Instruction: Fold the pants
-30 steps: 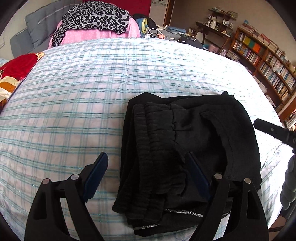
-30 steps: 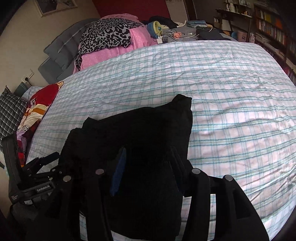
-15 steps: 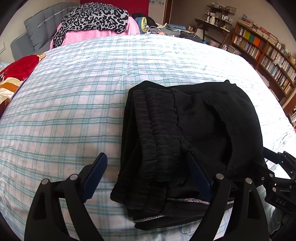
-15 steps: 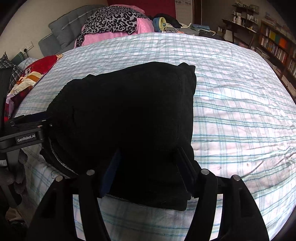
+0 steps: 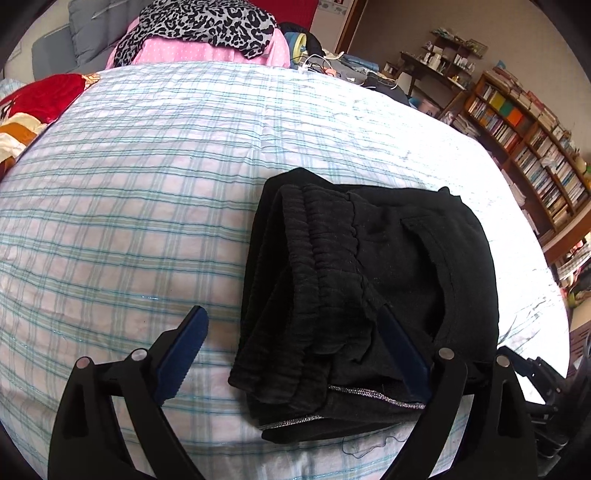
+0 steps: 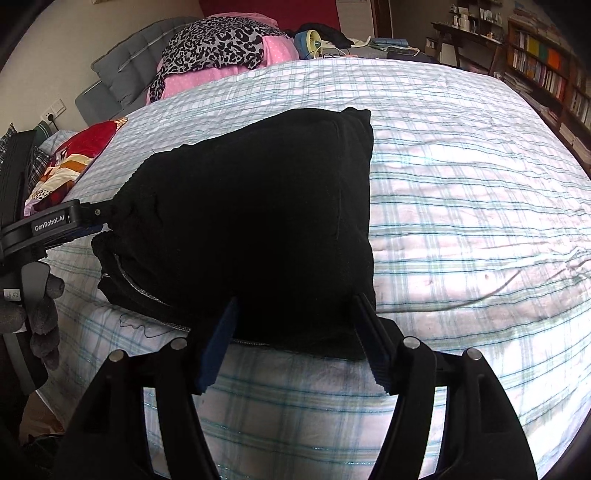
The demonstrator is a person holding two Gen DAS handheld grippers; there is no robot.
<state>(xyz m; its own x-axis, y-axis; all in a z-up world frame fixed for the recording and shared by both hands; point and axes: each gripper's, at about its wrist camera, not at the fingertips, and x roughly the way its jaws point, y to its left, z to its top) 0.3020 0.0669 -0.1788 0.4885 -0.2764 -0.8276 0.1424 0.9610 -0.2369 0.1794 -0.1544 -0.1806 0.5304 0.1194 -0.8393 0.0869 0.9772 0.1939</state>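
Note:
The black pants lie folded into a compact stack on the checked bedspread, ribbed waistband on top at the left. My left gripper is open over the stack's near left corner, one finger on the sheet, the other against the fabric. In the right wrist view the pants are a dark bundle. My right gripper is open at their near edge, holding nothing. The left gripper shows at the bundle's left side.
Pink bedding with a leopard-print cloth and grey pillows lie at the bed's head. A red patterned blanket lies at the left edge. Bookshelves line the right wall. A gloved hand hangs at the bed's left edge.
The right gripper has drawn back off the pants toward the near edge of the bed. The left gripper shifted slightly and stays open. The folded stack has not moved.

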